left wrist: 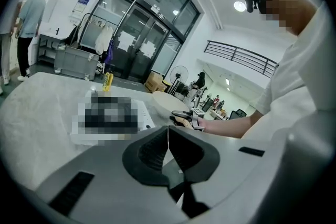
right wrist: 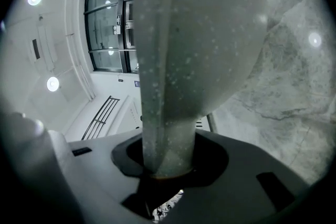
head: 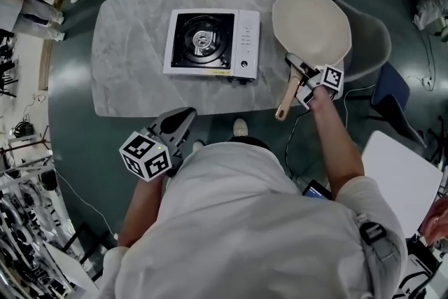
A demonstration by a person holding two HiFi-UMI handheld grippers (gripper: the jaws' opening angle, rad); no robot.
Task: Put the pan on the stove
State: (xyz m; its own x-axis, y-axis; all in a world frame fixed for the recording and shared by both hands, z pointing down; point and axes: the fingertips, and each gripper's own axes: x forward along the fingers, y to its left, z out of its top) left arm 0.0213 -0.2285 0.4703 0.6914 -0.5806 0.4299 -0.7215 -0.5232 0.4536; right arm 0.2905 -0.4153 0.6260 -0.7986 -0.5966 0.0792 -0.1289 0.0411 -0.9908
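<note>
Head view: I see the pan (head: 311, 28) at the right end of the table (head: 133, 73), apart from the stove (head: 210, 42) — my right gripper (head: 299, 80) pinches its handle (head: 287, 98). Left gripper view: the left gripper (left wrist: 168, 136) has its jaws pressed together, empty. Right gripper view: the handle sits clamped between the pads.

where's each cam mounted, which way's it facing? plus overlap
Head view: on the person's head, steeply down at grey marble table, white portable stove, cream speckled pan; shoulders, arms, left gripper, right gripper show.
Left gripper view: on the left gripper, across the table toward stove and pan; its shut jaws, person's torso, right forearm show.
Right gripper view: on the right gripper, along the pan's handle; its jaws clamp it.
Shared: head and left gripper views both show stove, pan, right gripper.
</note>
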